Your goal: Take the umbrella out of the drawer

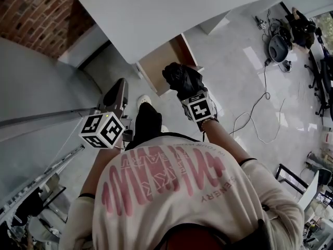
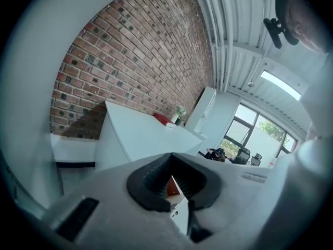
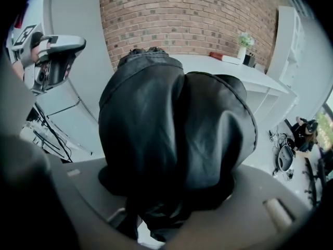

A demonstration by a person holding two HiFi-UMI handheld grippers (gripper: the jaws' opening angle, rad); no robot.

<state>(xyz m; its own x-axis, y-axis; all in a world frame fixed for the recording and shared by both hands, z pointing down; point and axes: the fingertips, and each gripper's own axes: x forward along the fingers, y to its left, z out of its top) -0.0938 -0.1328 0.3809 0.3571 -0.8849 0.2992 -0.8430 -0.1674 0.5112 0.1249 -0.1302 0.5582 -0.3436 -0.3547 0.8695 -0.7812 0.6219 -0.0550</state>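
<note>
Desk: a white desk [image 1: 171, 14] fills the upper part of my head view, beside the brick wall [image 1: 31, 9].
Desk top: a red book [image 3: 223, 57] and a small potted plant [image 3: 244, 40] stand at its far end, seen in the right gripper view.
Drawer: the drawer [image 1: 161, 61] stands pulled out below the desk edge, showing its wood-coloured bottom.
Umbrella: the folded black umbrella [image 1: 179, 77] is out of the drawer and up in the air just in front of it.
Right claw: the right claw [image 1: 190, 90] is clenched around the umbrella, whose bundled fabric bulges out past the jaws (it fills most of that camera).
Left claw: the left claw [image 1: 118, 90] is off to the left of the drawer; its black pads meet at the tips and nothing sits in the hollow between them.
Floor: the pale, glossy floor [image 1: 234, 72] has cables [image 1: 260, 113] trailing across it.
Room: office chairs [image 1: 322, 77] on the right, tall windows [image 2: 250, 134] at the far end, and a ribbed ceiling [image 2: 244, 30] overhead.
</note>
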